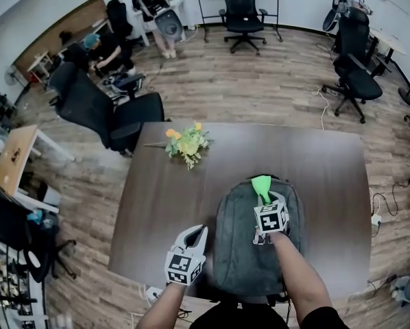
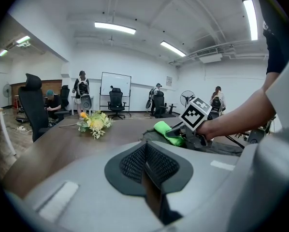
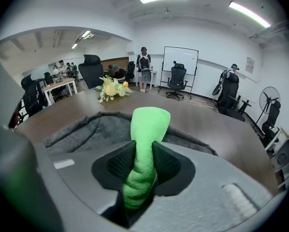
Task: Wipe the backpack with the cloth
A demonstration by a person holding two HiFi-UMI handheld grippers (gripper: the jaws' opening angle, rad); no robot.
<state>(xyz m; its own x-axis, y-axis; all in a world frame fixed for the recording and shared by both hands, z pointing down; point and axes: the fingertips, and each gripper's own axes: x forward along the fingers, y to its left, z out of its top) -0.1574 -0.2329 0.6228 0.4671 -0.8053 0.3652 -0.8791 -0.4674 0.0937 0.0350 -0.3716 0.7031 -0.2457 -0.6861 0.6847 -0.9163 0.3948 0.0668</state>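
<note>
- The near end of the grey backpack [image 1: 240, 256] is cut off in the head view by the person's body and the frame's lower edge; no straps or zips can be made out on it.
- The person's right forearm [image 1: 298, 274] lies across the backpack's right half and covers part of its surface.
- From above, the right gripper [image 3: 143, 170] hides its own jaws under its body; its own view shows them pinching the green cloth [image 3: 149, 122], which is bunched between the pads and rises past the tips in a folded tongue. The cloth's lower end drops out of sight into the gripper.
- The cloth sits over the backpack's far, top end; whether it touches the fabric cannot be told.
- The left gripper [image 1: 197, 234] hovers over the table [image 1: 157, 197] just left of the backpack, jaws pressed together with nothing between them. Its body fills much of its own view.
- The backpack lies flat on the table's near side.
- A bunch of yellow flowers [image 1: 186, 142] lies well apart on the far side of the table.
- A black office chair [image 1: 105, 115] stands at the far left corner of the table; more chairs and several people stand further back, too small to detail.
</note>
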